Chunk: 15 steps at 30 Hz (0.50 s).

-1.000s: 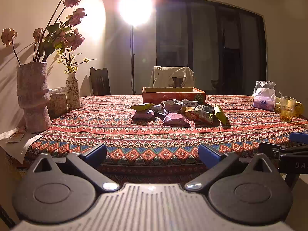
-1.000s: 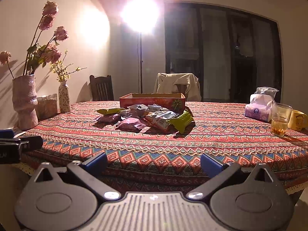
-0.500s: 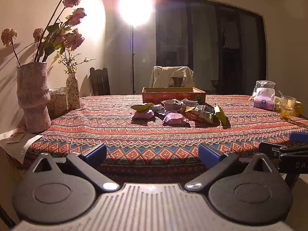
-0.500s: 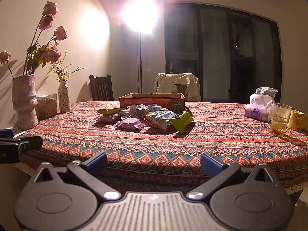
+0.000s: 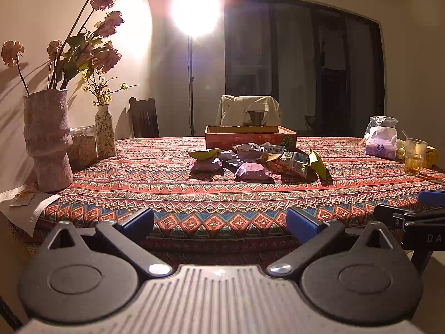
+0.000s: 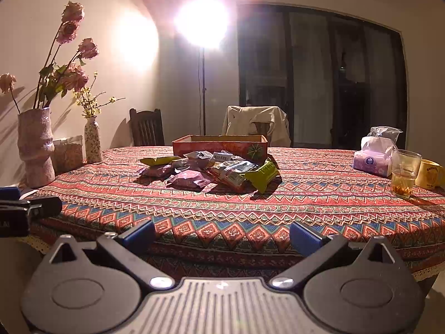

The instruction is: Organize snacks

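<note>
surface cloth is all red, orange and blue zigzags and diamonds. snack packs: purple one, lime green one, yellow-green one. box is red-orange with a green starburst. tissue pack is lilac, mug yellow, both claw pads blue

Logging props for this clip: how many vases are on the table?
2. A large vase stands at the table's left edge; a small vase stands farther back along the same side. None seem hidden.
</note>
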Tool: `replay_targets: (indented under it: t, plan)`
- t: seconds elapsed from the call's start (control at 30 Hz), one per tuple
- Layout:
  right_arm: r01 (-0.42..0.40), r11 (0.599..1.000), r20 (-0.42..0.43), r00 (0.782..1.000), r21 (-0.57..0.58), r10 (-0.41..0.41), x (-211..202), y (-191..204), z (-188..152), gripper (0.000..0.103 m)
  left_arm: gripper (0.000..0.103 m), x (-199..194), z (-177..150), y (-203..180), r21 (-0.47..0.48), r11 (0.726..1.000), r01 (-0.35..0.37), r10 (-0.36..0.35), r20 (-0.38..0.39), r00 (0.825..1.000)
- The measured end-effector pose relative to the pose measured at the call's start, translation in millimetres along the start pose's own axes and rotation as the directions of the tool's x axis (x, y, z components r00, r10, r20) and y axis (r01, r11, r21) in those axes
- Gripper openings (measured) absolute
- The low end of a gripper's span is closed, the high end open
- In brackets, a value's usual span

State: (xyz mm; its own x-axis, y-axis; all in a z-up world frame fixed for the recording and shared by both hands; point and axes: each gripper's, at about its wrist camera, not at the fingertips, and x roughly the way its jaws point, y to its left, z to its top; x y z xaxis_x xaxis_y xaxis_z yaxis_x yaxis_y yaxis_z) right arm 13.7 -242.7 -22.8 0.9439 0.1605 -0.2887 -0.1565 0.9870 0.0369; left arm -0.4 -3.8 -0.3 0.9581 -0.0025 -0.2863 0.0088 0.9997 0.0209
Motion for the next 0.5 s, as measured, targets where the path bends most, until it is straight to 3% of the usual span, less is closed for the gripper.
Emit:
replay_targets:
  t: [0.5]
  plan:
    - [0.003,1.0,0.003,1.0,-0.001,-0.003,-1.3,-0.8,0.6,0.103,0.103,1.9,-0.6,0.8,0.004,1.0,0.0,0.0,-0.007,1.0]
